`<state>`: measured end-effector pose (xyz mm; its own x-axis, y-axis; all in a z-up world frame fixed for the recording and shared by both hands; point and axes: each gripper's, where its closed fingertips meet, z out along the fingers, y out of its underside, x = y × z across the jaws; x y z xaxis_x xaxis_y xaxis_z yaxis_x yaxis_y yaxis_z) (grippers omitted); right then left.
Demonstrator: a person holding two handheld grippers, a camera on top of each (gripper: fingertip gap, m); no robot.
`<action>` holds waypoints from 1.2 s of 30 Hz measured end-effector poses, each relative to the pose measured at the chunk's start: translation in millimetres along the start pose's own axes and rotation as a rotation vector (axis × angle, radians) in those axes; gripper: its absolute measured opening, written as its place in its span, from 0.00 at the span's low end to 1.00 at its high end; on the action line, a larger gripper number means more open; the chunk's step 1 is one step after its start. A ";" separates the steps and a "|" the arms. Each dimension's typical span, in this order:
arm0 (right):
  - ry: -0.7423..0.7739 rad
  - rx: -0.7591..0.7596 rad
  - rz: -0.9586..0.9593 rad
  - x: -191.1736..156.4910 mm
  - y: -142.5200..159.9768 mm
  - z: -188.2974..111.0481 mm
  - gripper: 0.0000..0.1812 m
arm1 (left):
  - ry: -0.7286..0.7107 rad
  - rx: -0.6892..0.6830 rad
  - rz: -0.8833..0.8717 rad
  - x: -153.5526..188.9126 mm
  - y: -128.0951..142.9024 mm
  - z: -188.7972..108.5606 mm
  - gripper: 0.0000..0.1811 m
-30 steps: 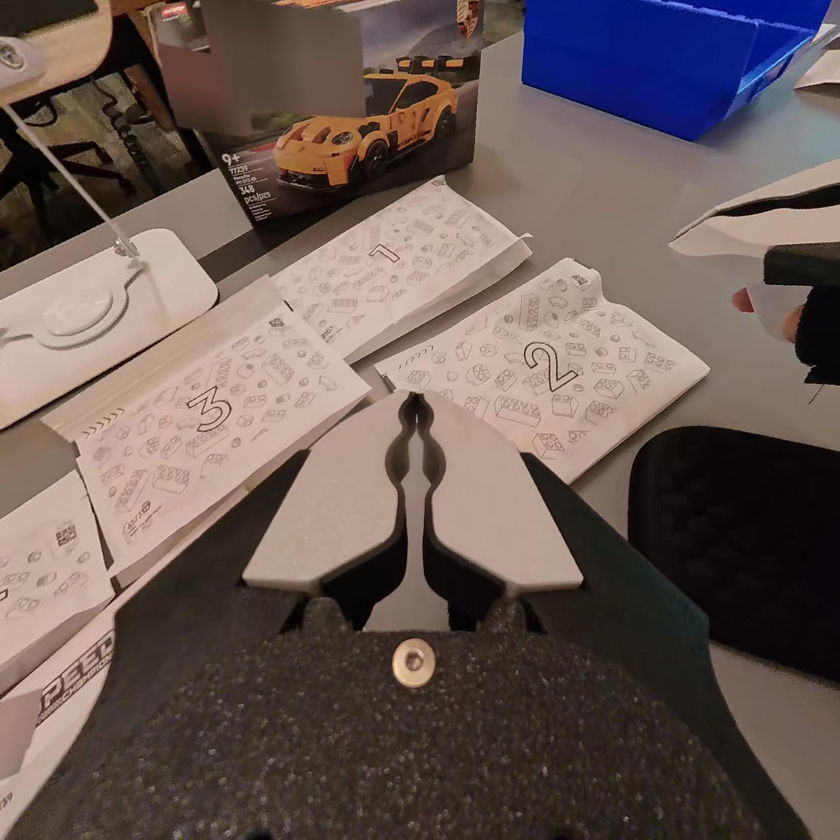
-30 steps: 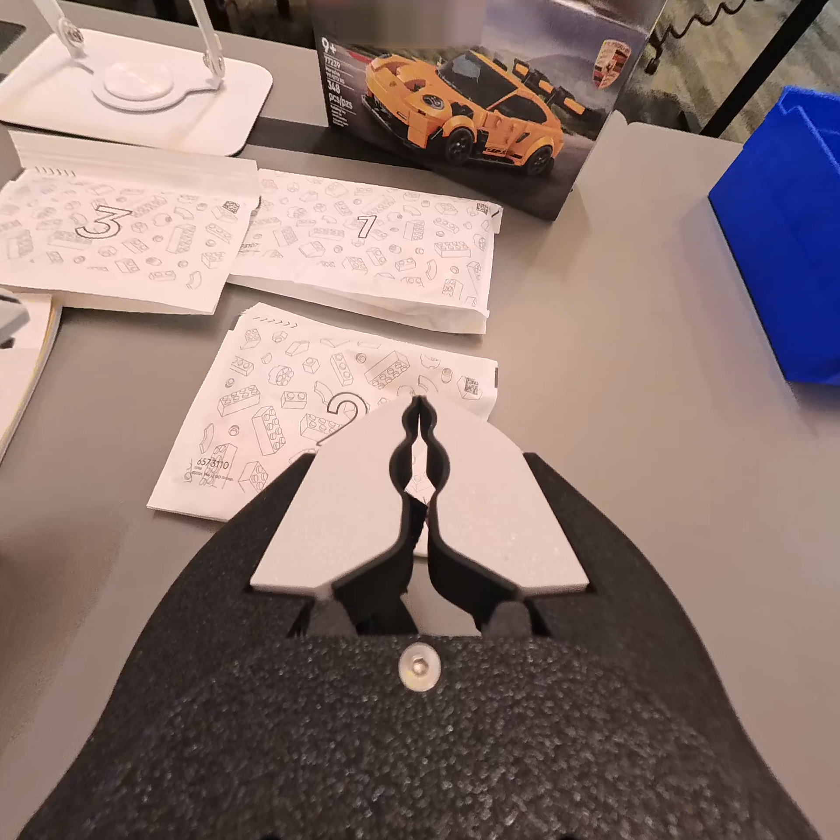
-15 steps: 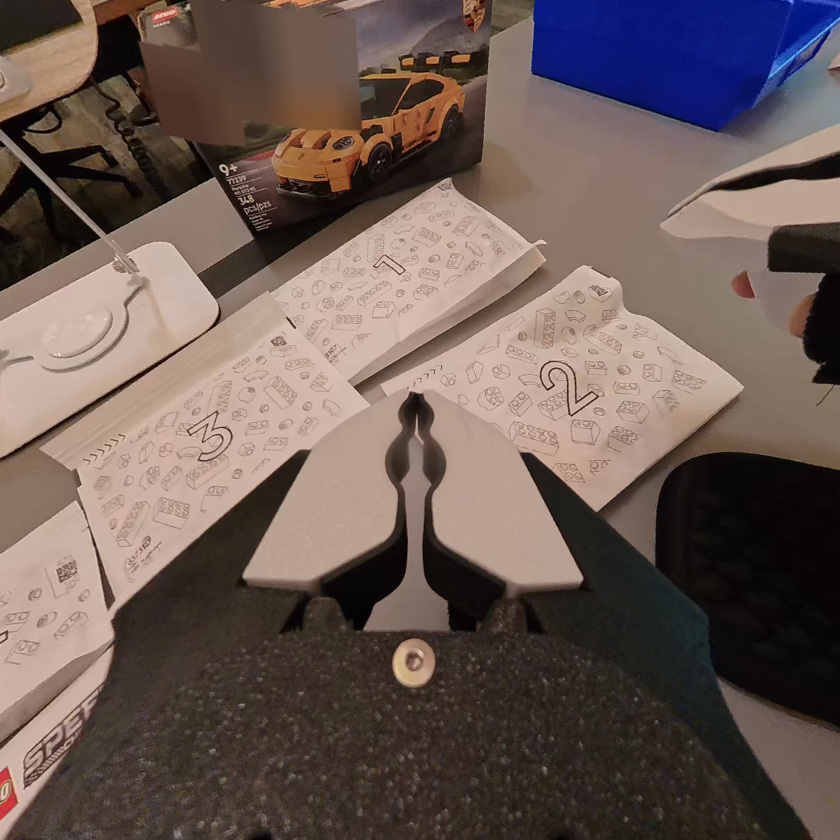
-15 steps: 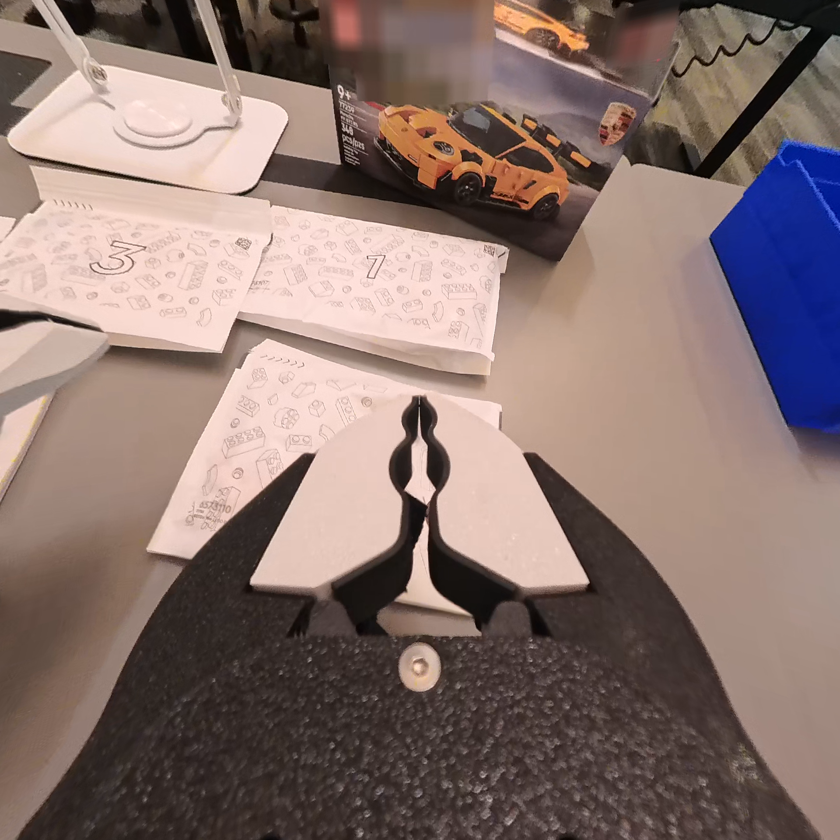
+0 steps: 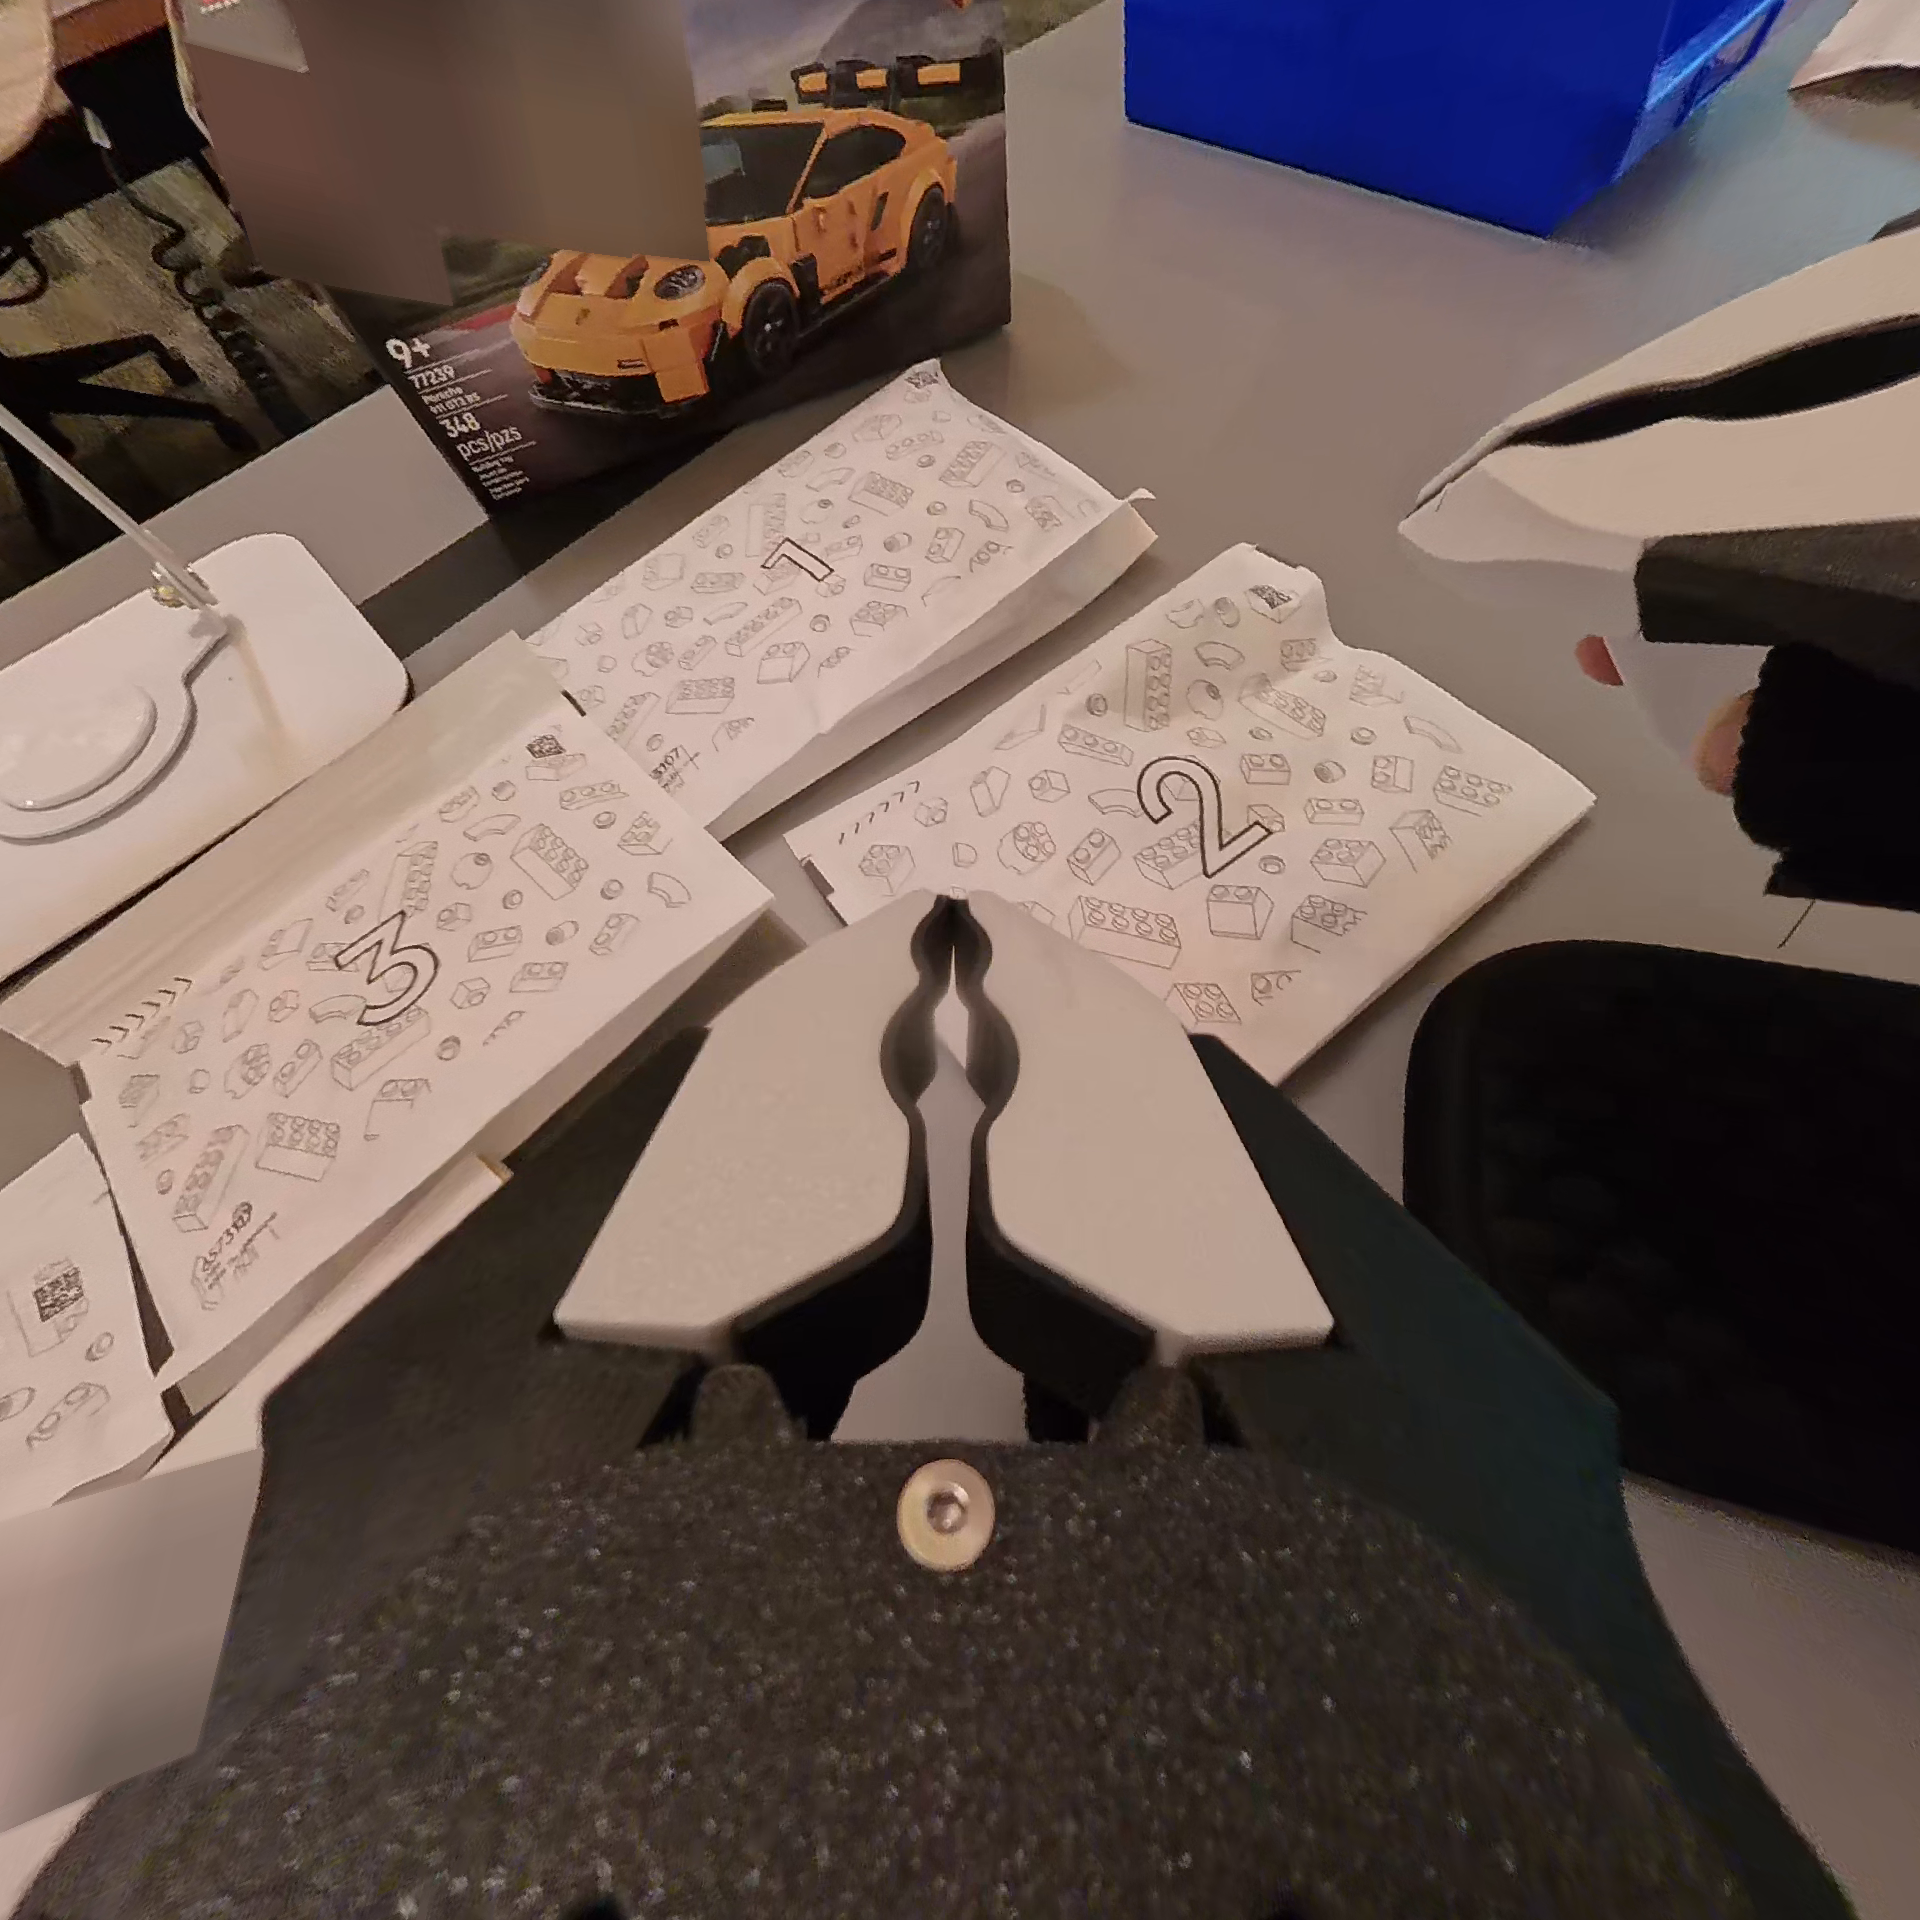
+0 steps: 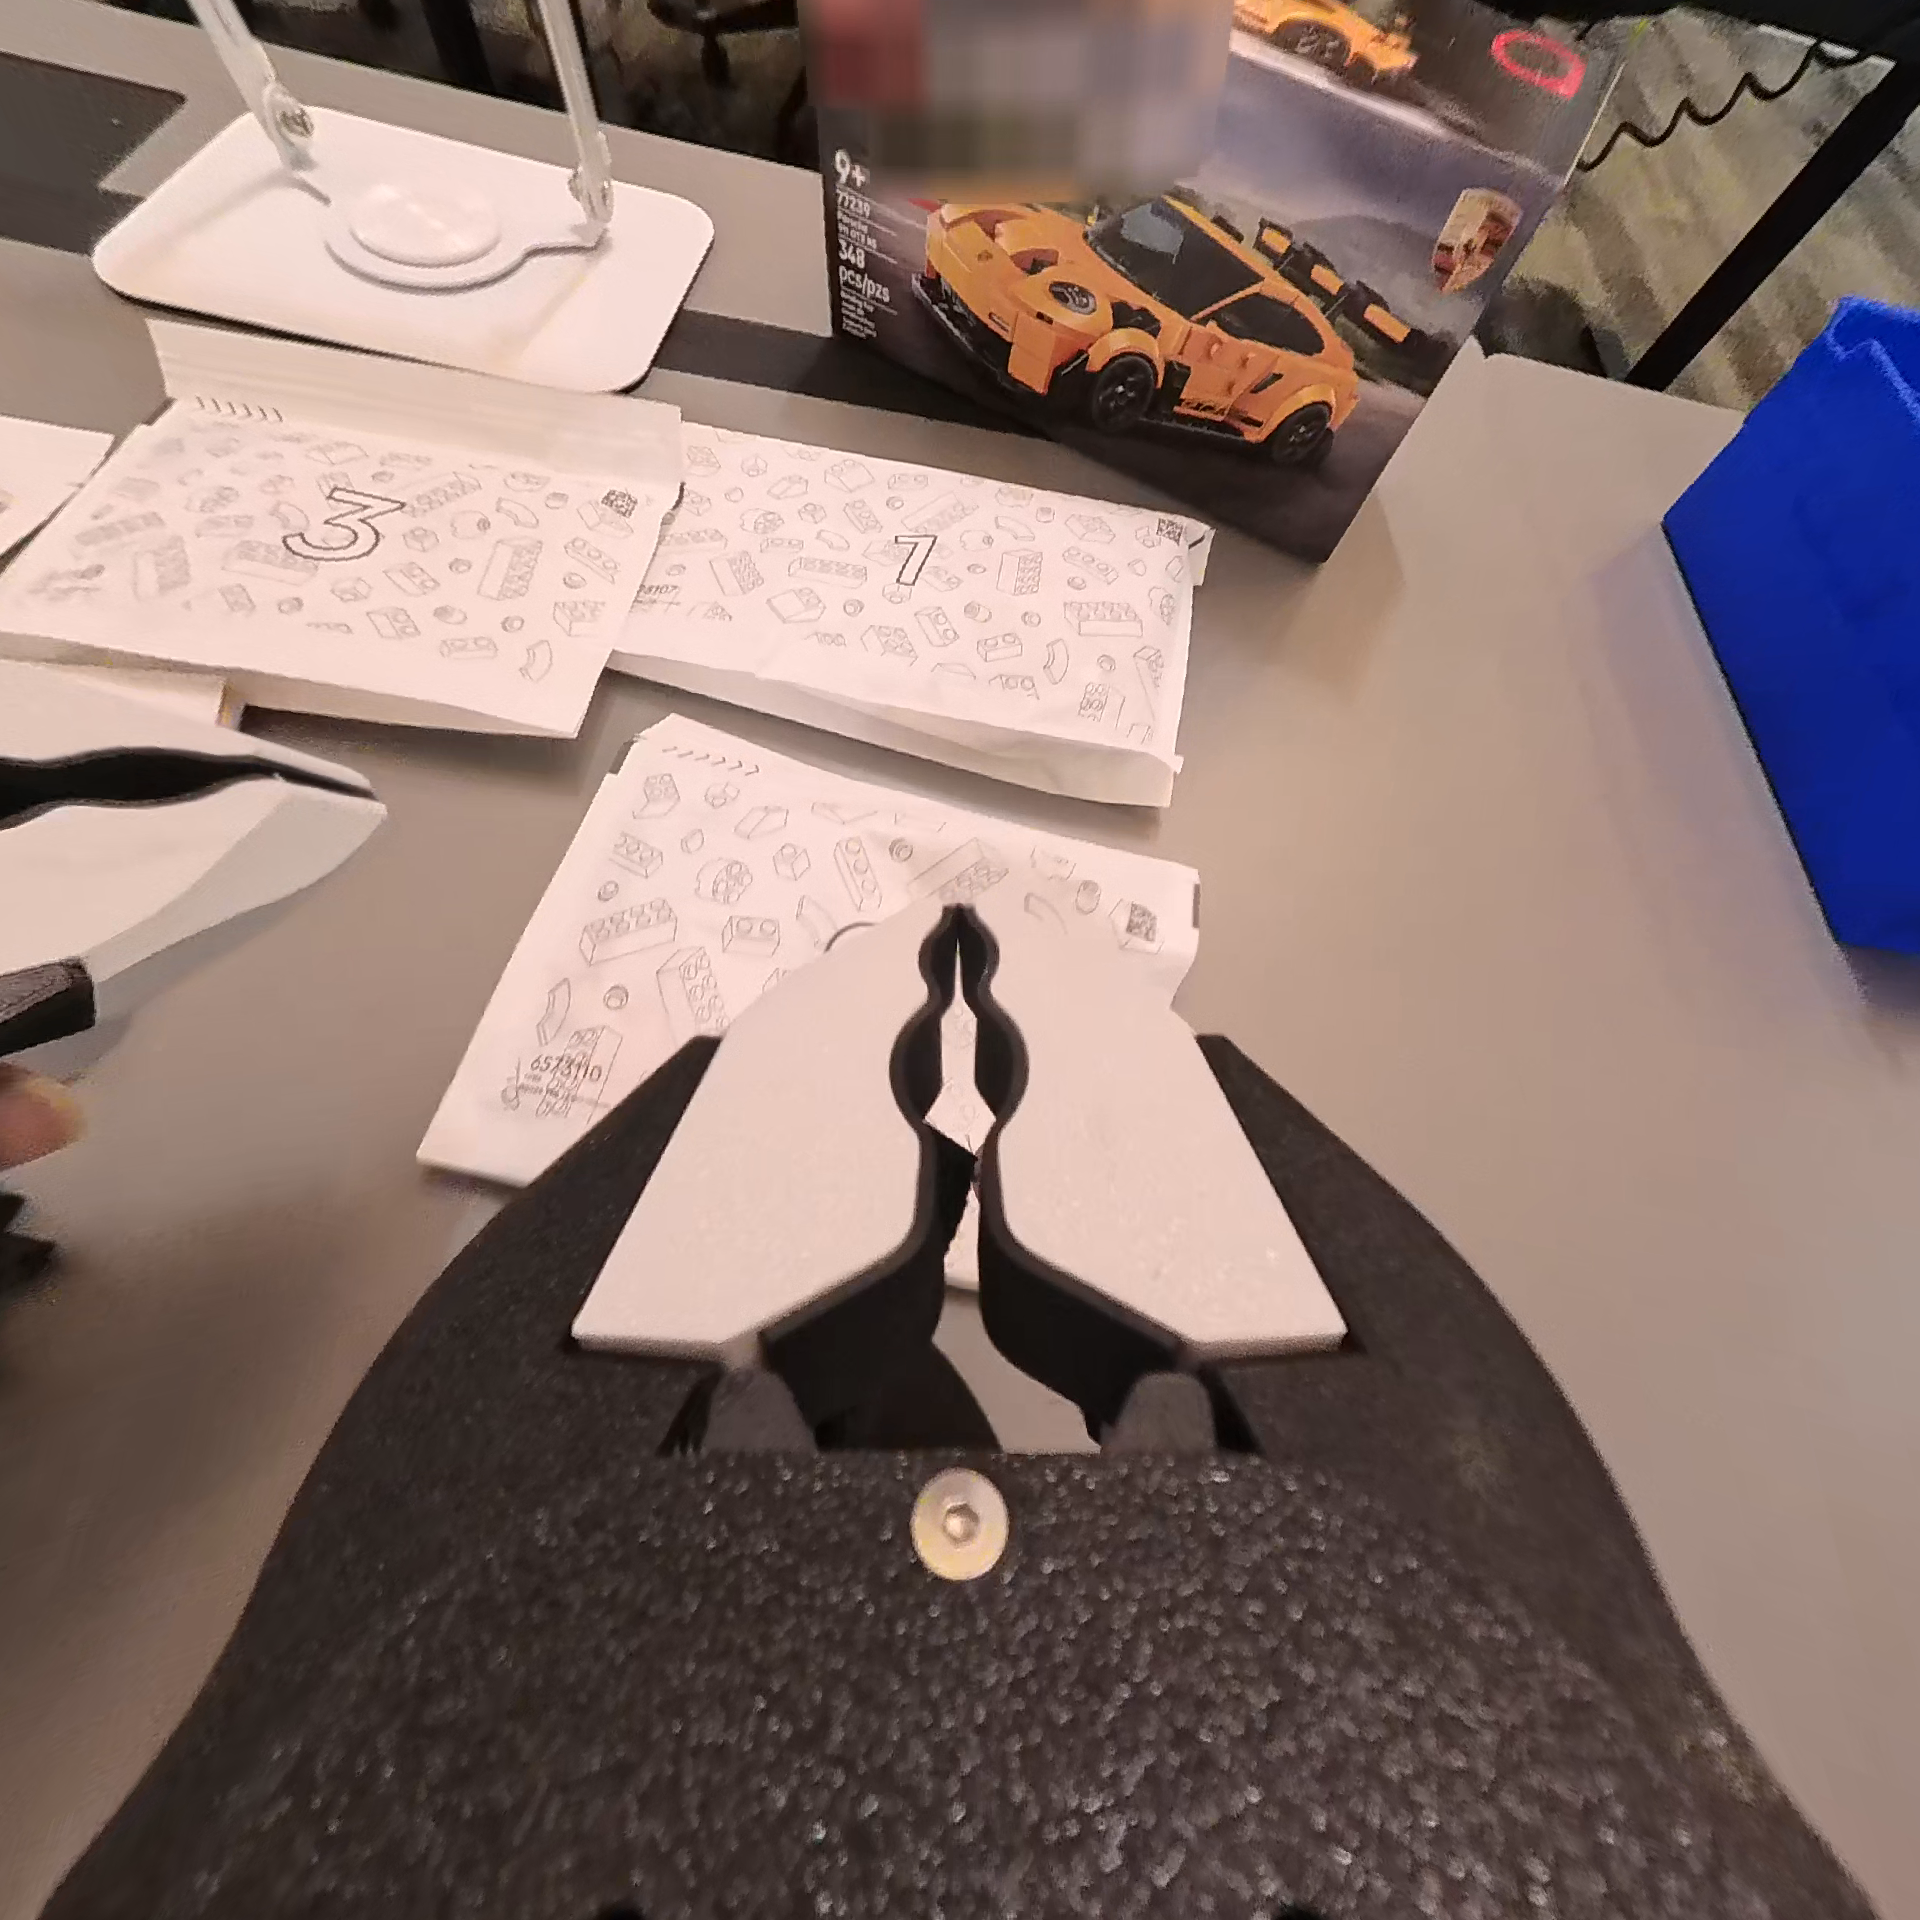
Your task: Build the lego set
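Observation:
Three white paper parts bags printed with brick drawings lie on the grey table: a near one [image 6: 727,935] [image 5: 1195,810], a far one [image 6: 914,603] [image 5: 852,582] and a left one [image 6: 332,551] [image 5: 395,935]. The set's box [image 6: 1143,281] [image 5: 727,270], picturing an orange car, stands behind them. My right gripper [image 6: 961,914] is shut and empty, hovering over the near bag. My left gripper [image 5: 951,914] is shut and empty, above the gap between the left and near bags. Each gripper also shows at the edge of the other's view [image 6: 156,831] [image 5: 1714,468].
A white stand base [image 6: 416,239] [image 5: 156,707] sits at the back left. A blue bin [image 6: 1818,675] [image 5: 1403,94] is at the right. A black padded mat [image 5: 1662,1195] lies near the front. Another printed bag [image 5: 62,1299] lies at the far left. The gap from one gripper's tips to the other's is roughly 11 cm.
Both grippers stayed shut. The right gripper drew back and tilted up over the near bag, and the left gripper came into its view at the left. The left gripper shifted slightly.

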<state>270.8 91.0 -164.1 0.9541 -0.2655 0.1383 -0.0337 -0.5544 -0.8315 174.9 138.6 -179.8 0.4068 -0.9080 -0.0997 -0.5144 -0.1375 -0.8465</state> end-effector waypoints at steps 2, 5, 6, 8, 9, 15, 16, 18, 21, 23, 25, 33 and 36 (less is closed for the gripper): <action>-0.005 -0.005 0.003 -3.6 6.4 -3.2 0.00 | 0.006 -0.002 0.002 3.5 2.9 -1.9 0.00; -0.012 -0.010 0.008 -8.8 15.0 -8.3 0.00 | 0.010 -0.005 0.006 7.4 7.5 -5.9 0.00; -0.015 -0.011 0.009 -10.6 17.5 -10.2 0.00 | 0.012 -0.007 0.007 8.5 9.2 -7.4 0.00; -0.022 -0.012 0.007 -14.9 22.0 -13.7 0.00 | 0.011 -0.009 0.009 9.5 12.6 -10.1 0.00; -0.025 -0.013 0.004 -17.2 24.1 -15.2 0.00 | 0.009 -0.011 0.010 9.5 14.4 -11.1 0.00; -0.046 -0.024 -0.020 -32.7 31.3 -17.5 0.00 | 0.001 -0.021 0.002 6.2 24.0 -14.6 0.00; -0.050 -0.024 -0.024 -35.3 31.1 -16.8 0.00 | 0.000 -0.021 0.000 5.4 25.0 -15.2 0.00; -0.058 -0.029 -0.030 -40.5 30.5 -14.6 0.00 | -0.001 -0.022 -0.006 3.2 26.7 -16.6 0.00; -0.072 -0.038 -0.039 -48.1 29.2 -8.8 0.00 | -0.009 -0.019 -0.016 -3.2 28.3 -19.2 0.00; -0.084 -0.036 -0.049 -55.0 25.7 -4.4 0.00 | -0.018 -0.018 -0.025 -10.0 29.1 -20.9 0.00; -0.102 -0.030 -0.065 -64.3 19.7 0.1 0.00 | -0.033 -0.017 -0.036 -19.7 29.6 -22.4 0.00; -0.182 0.037 -0.134 -110.6 -23.9 19.7 0.00 | -0.121 -0.018 -0.101 -73.8 31.1 -25.5 0.00; -0.204 0.055 -0.163 -126.5 -39.5 31.1 0.00 | -0.158 -0.026 -0.127 -97.3 34.0 -26.4 0.00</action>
<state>160.8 171.0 -165.5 0.9860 -0.0084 0.1665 0.1366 -0.5317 -0.8358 97.9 211.8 -185.1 0.5819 -0.8098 -0.0752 -0.4697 -0.2590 -0.8440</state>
